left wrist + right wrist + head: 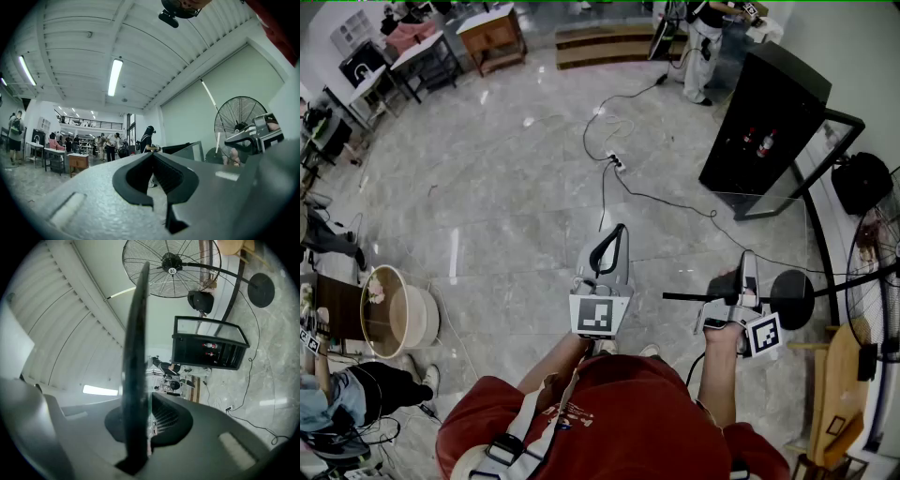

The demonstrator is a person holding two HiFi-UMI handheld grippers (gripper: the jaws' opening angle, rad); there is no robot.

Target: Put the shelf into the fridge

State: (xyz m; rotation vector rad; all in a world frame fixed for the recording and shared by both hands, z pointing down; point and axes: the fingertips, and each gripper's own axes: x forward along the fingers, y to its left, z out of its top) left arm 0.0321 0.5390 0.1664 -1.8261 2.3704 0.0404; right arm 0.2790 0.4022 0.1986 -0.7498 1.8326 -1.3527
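Note:
In the head view my right gripper [748,257] is shut on the near edge of a clear glass shelf [769,234], which stands out ahead of it above the floor. The right gripper view shows that shelf [136,357] edge-on as a dark strip clamped between the jaws of the right gripper [145,397]. The black fridge [759,117] stands ahead to the right with its glass door swung open; bottles sit inside the fridge [208,350]. My left gripper [619,232] is shut and empty, level with the right one. In its own view the left gripper [153,157] points up at the ceiling.
A pedestal fan [874,300] with a round base [790,298] stands close on the right, beside a wooden board [836,389]. A black cable and power strip [617,161] lie on the marble floor toward the fridge. A round tub [392,314] and a seated person are at the left.

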